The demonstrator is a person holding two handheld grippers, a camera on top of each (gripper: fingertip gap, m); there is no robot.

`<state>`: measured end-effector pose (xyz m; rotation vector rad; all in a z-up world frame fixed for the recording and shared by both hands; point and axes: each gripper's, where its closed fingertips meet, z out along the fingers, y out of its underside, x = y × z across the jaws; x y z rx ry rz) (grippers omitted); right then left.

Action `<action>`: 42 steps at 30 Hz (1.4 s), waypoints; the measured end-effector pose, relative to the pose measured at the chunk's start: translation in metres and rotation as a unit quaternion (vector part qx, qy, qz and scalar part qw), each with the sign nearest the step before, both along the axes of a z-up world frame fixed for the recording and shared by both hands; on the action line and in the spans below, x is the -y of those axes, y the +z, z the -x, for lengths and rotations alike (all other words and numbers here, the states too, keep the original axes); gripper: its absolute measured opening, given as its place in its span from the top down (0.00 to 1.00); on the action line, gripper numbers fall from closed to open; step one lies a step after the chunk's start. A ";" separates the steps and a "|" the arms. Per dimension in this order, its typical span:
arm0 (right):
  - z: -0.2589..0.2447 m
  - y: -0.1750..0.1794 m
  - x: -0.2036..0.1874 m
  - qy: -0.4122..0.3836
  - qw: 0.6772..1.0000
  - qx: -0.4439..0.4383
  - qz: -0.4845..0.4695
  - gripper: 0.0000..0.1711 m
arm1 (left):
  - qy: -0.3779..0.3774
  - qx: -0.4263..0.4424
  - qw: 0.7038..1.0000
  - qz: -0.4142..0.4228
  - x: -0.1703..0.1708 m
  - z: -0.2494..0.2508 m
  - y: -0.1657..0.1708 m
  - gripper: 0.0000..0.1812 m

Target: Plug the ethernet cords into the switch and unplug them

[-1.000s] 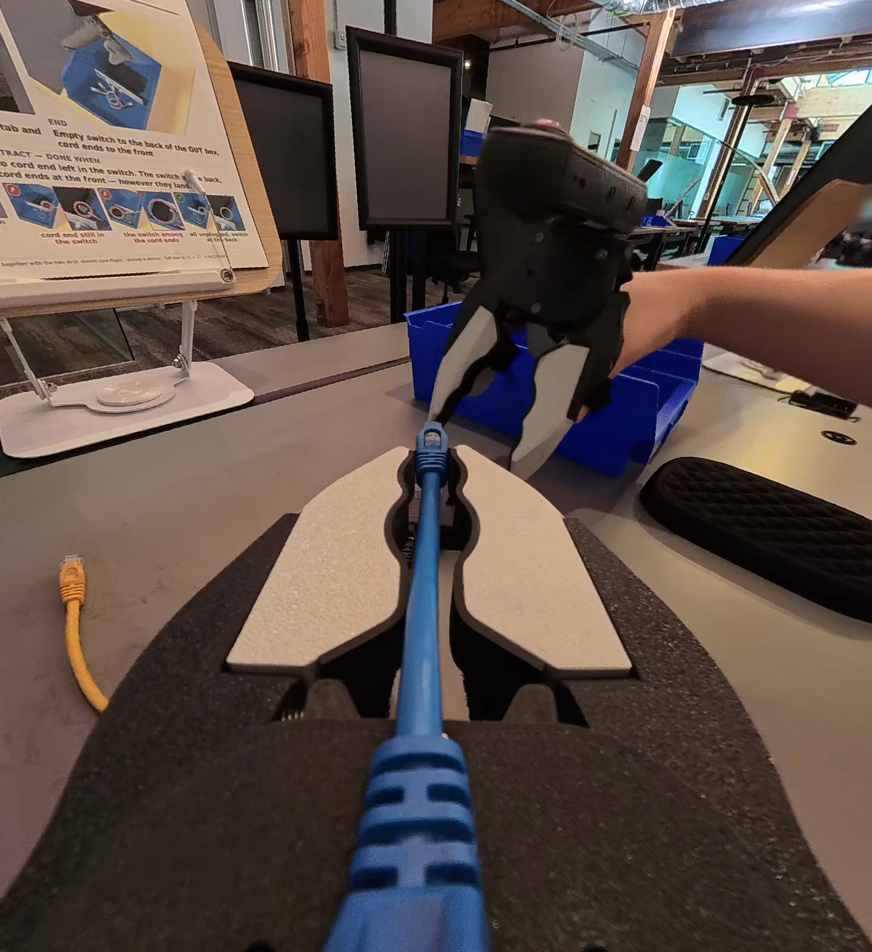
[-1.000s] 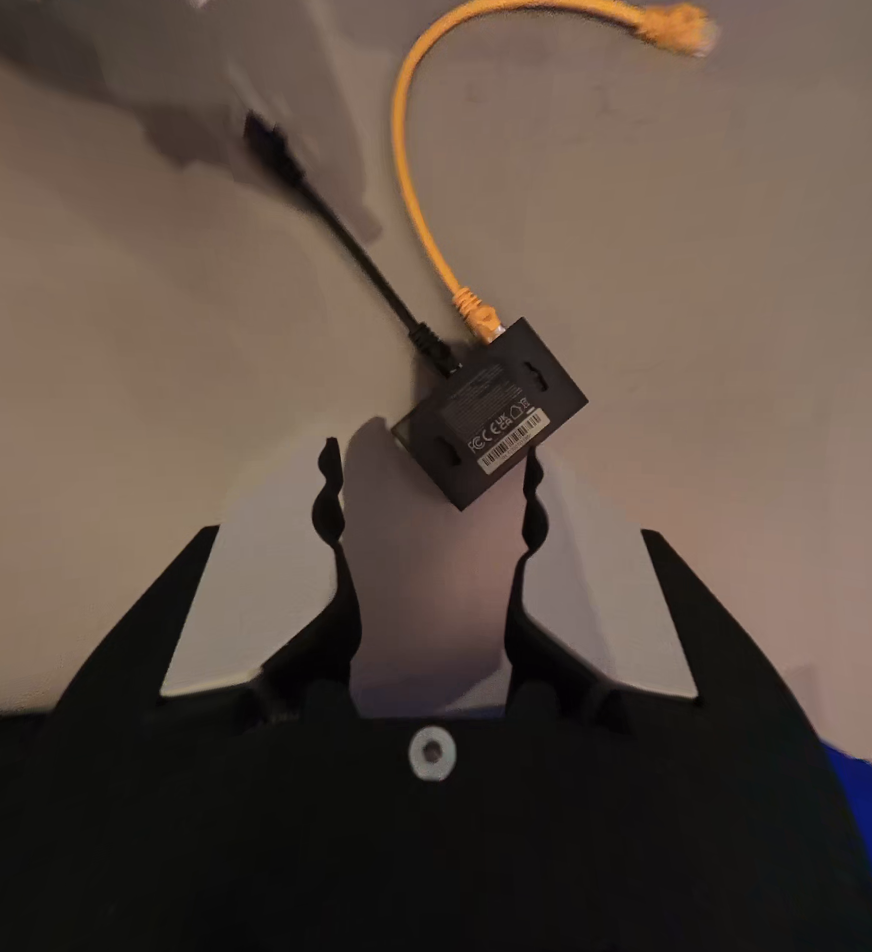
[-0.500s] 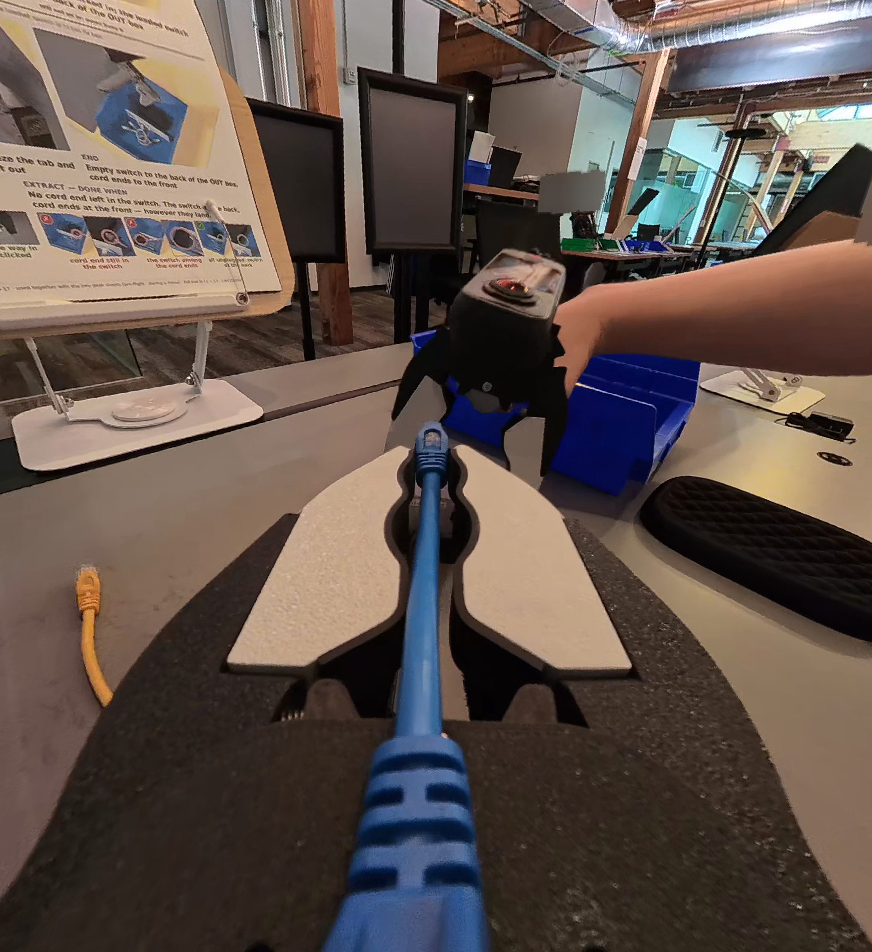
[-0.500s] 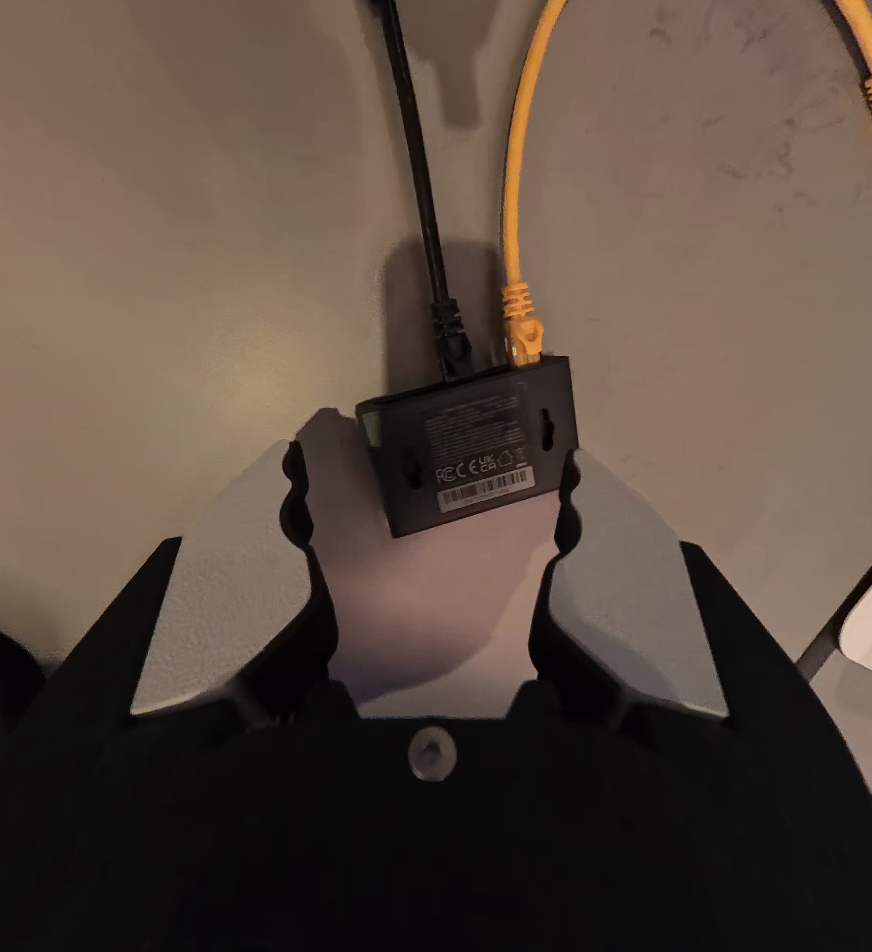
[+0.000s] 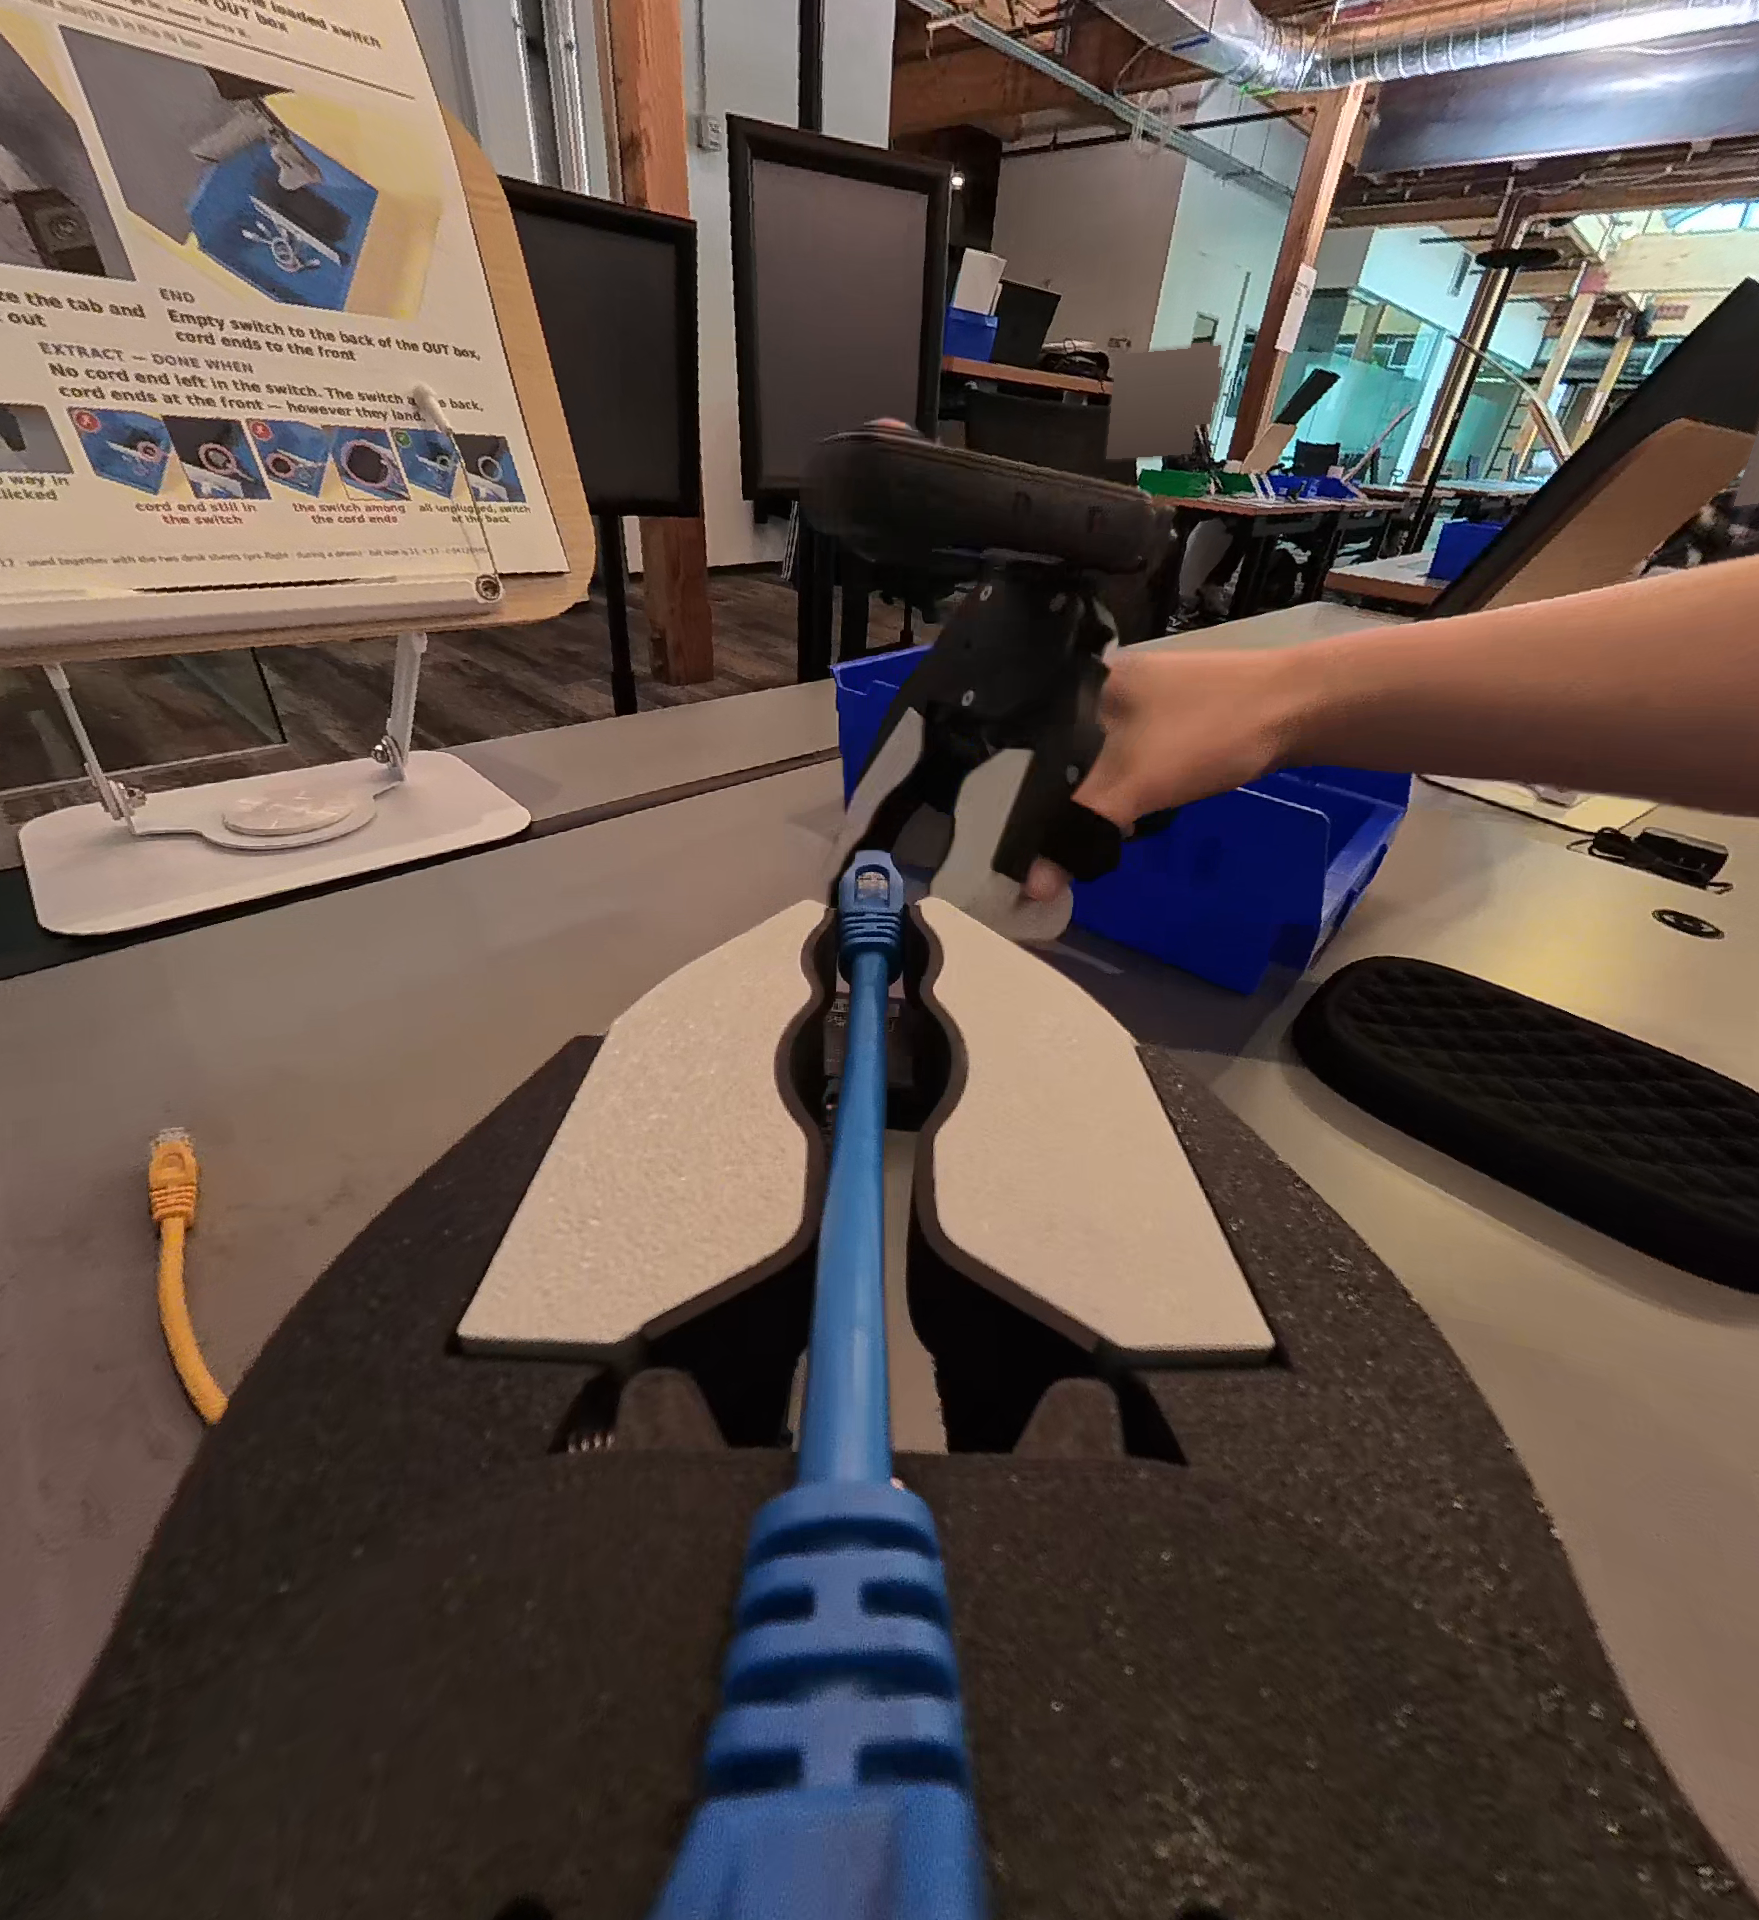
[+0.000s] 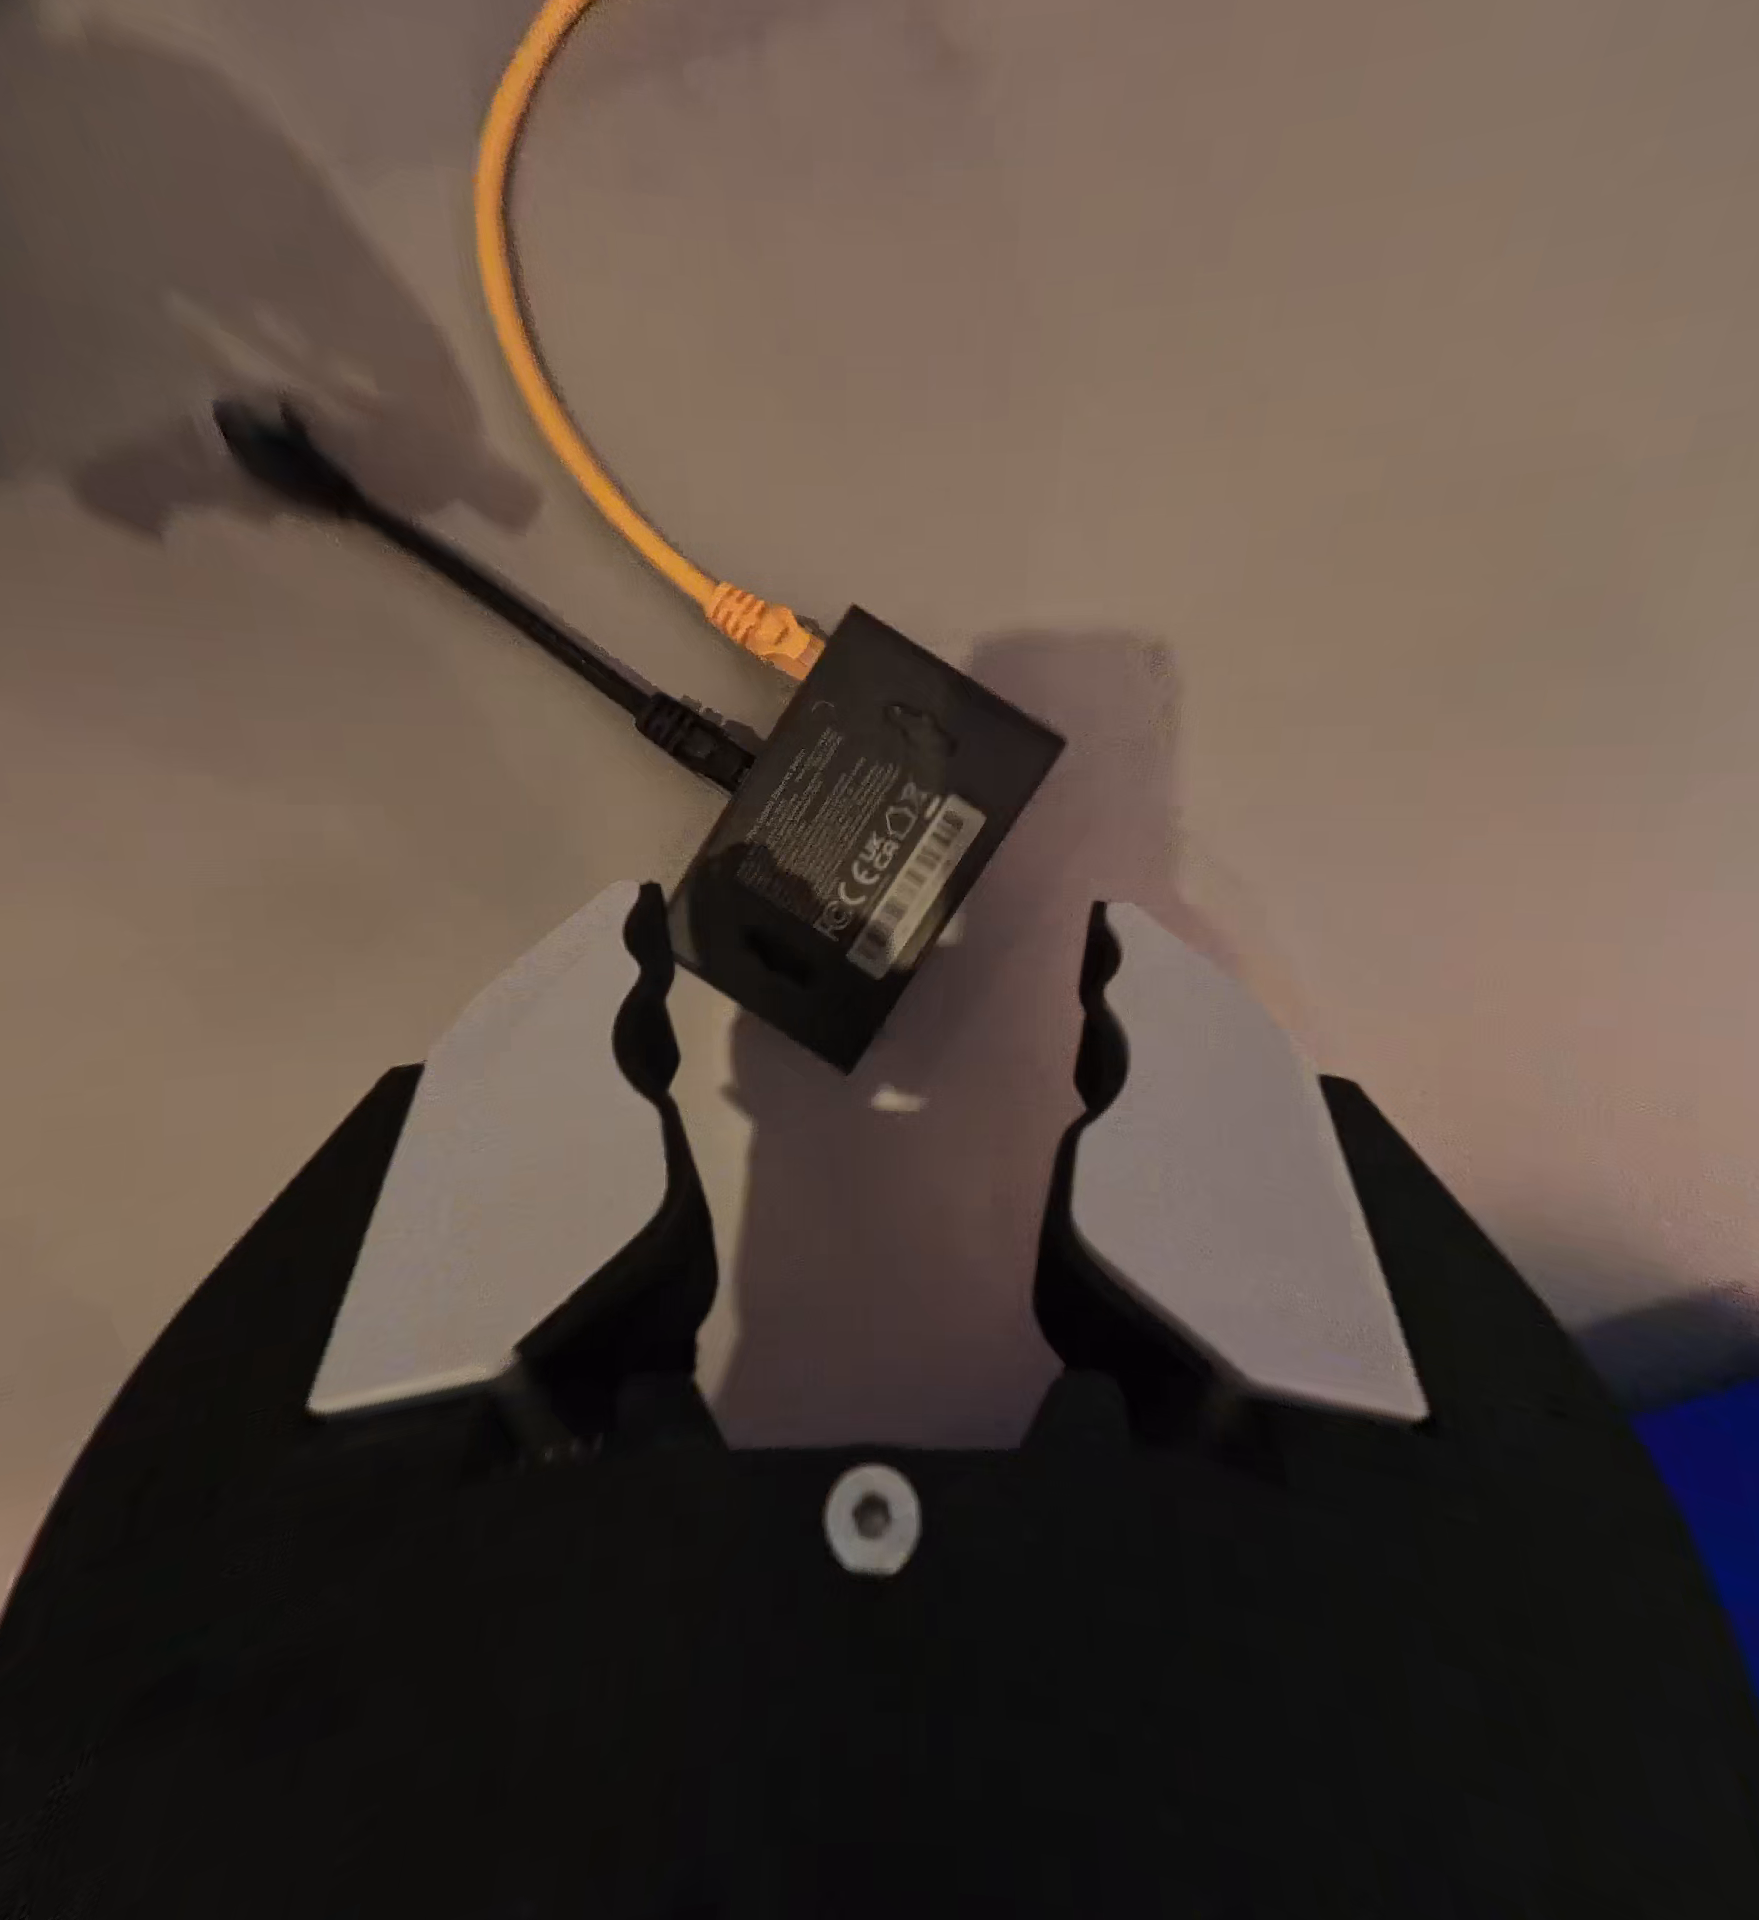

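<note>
My left gripper (image 5: pixel 867 920) is shut on a blue ethernet cord (image 5: pixel 854 1195); its plug (image 5: pixel 870 894) sticks out past the fingertips and the cord's other end lies near the camera. In the right wrist view a small black switch (image 6: pixel 870 831) lies upside down on the grey table, with a yellow cord (image 6: pixel 542 343) and a black cord (image 6: pixel 501 603) plugged into its far side. My right gripper (image 6: pixel 870 914) is open, pointing down at the switch, and its left fingertip is by the switch's near corner. The right gripper (image 5: pixel 958 831) also shows in the left wrist view, just beyond the blue plug.
The yellow cord's loose end (image 5: pixel 171 1174) lies on the table at left. A blue bin (image 5: pixel 1228 883) stands behind the right gripper. A black padded rest (image 5: pixel 1571 1112) lies at right. An instruction board on a white stand (image 5: pixel 262 831) is at the back left.
The right gripper has swung and pulled back a little over the switch, which now sits askew toward its left finger instead of centred. The left gripper still holds the blue cord, barely moved.
</note>
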<state>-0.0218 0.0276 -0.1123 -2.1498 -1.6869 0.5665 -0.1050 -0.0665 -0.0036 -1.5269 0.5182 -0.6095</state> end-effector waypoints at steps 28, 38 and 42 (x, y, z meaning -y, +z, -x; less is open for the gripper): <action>0.004 -0.048 0.004 -0.175 0.959 0.218 0.048 0.63 | -0.009 0.024 1.000 -0.006 0.008 0.003 0.009 0.94; 0.003 -0.049 0.001 -0.146 0.956 0.247 0.050 0.63 | -0.009 0.024 1.000 -0.005 0.008 0.003 0.009 0.94; 0.004 -0.050 0.001 -0.138 0.958 0.247 0.048 0.63 | -0.010 0.024 1.000 -0.003 0.007 0.002 0.008 0.94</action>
